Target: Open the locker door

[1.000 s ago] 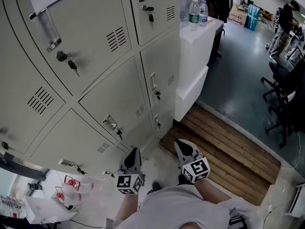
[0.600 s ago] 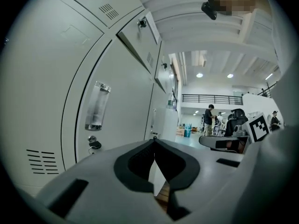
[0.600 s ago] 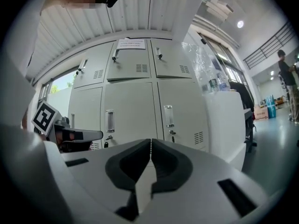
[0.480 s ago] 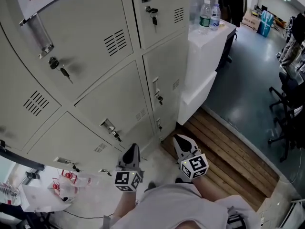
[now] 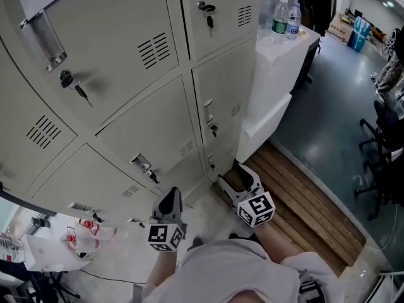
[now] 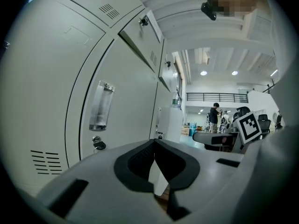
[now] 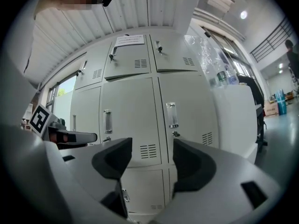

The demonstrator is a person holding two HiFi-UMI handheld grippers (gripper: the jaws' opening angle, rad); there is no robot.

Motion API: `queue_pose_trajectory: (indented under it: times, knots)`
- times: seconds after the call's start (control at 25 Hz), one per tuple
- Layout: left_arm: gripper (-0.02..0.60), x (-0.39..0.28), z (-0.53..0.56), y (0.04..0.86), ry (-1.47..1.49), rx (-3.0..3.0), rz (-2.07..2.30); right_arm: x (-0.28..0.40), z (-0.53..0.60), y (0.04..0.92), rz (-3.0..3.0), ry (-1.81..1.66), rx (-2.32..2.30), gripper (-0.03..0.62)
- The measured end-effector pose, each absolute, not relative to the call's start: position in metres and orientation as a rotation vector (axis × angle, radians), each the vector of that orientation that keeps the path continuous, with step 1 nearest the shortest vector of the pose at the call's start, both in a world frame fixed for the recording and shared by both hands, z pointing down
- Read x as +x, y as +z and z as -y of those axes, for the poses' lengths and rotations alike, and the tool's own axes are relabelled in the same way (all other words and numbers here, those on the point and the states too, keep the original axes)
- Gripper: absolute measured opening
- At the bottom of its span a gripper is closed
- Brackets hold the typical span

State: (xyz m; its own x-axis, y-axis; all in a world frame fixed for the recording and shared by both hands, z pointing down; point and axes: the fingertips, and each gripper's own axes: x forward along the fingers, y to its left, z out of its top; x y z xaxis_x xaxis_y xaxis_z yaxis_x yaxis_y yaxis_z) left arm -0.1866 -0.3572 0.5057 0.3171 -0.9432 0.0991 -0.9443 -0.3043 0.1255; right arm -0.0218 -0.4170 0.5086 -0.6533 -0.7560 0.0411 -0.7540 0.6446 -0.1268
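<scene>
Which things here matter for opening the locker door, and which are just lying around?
For the job: lockers, key, left gripper (shut), right gripper (jaws have just been opening, nothing between them).
Lying about: water bottles, white counter, office chairs, wooden platform.

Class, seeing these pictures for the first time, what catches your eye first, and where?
The wall of grey lockers, keys hanging in several locks, fills the head view's left. At bottom centre, the left gripper is shut; the right gripper has jaws that have just been opening, nothing between them. Two water bottles stand on a white counter, upper right.
</scene>
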Motion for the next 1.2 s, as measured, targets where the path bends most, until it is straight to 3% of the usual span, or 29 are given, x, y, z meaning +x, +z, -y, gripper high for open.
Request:
queue_pose_trajectory:
  times: [1.2]
  knots:
    - [0.002,-0.239,0.326,0.518,0.015,2.145,2.02,-0.094,0.605,0.462,-2.98,0.038,-1.082,0.244]
